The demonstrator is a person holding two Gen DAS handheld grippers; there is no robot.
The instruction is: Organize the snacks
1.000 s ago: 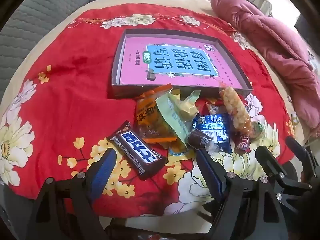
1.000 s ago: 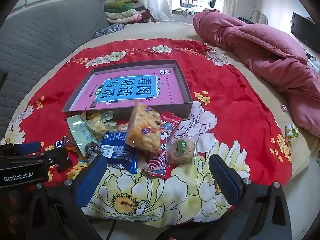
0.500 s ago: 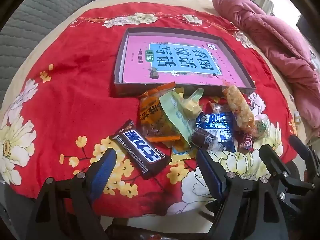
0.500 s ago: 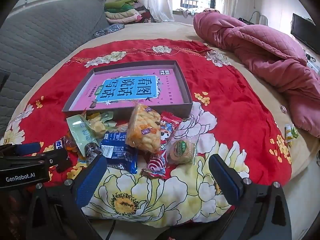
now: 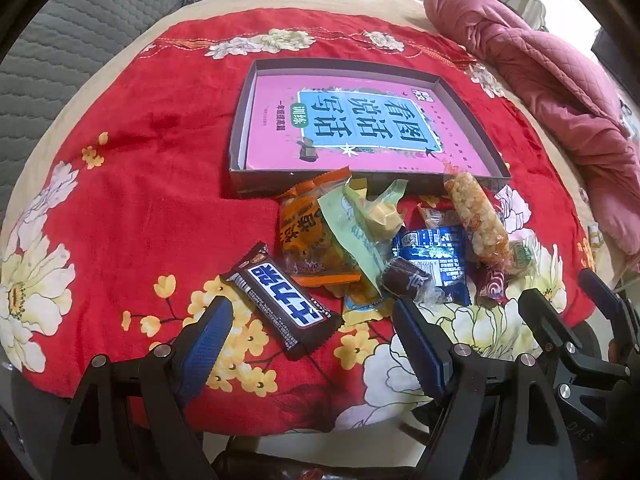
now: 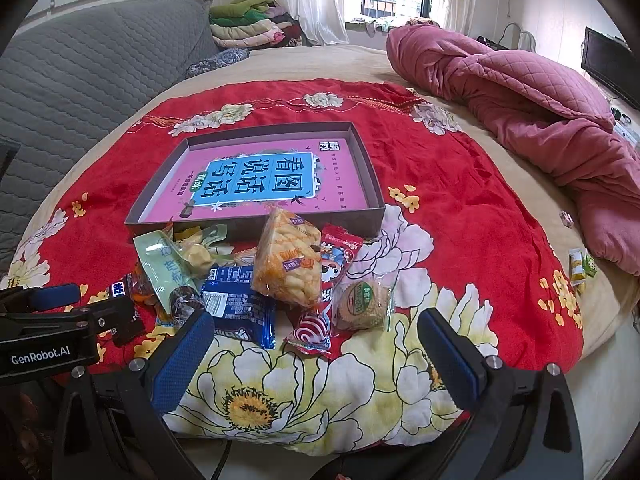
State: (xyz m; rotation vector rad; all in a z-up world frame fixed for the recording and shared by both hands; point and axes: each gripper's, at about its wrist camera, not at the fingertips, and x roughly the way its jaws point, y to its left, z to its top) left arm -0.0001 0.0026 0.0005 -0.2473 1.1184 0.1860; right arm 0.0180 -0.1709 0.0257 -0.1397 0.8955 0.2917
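Note:
A pile of wrapped snacks lies on the red flowered cloth (image 5: 132, 200) in front of a shallow grey box (image 5: 240, 136) with a pink book in its bottom; the box also shows in the right wrist view (image 6: 376, 200). A brown chocolate bar (image 5: 284, 300), an orange pack (image 5: 308, 236), a blue pack (image 5: 436, 256) and a puffed-snack bag (image 6: 288, 264) are among them, with a round cake (image 6: 360, 300) and a red swirl candy (image 6: 310, 330). My left gripper (image 5: 312, 328) is open, with the chocolate bar's near end between its fingers. My right gripper (image 6: 316, 348) is open and empty before the candy.
A crumpled pink quilt (image 6: 540, 120) lies on the bed at the right. A grey quilted headboard (image 6: 80, 80) stands at the left. Two small yellow-green packets (image 6: 580, 266) lie off the cloth by the quilt. The bed's front edge runs just under both grippers.
My left gripper has shifted slightly left and forward, so the chocolate bar sits more between its fingers. The right gripper has barely moved.

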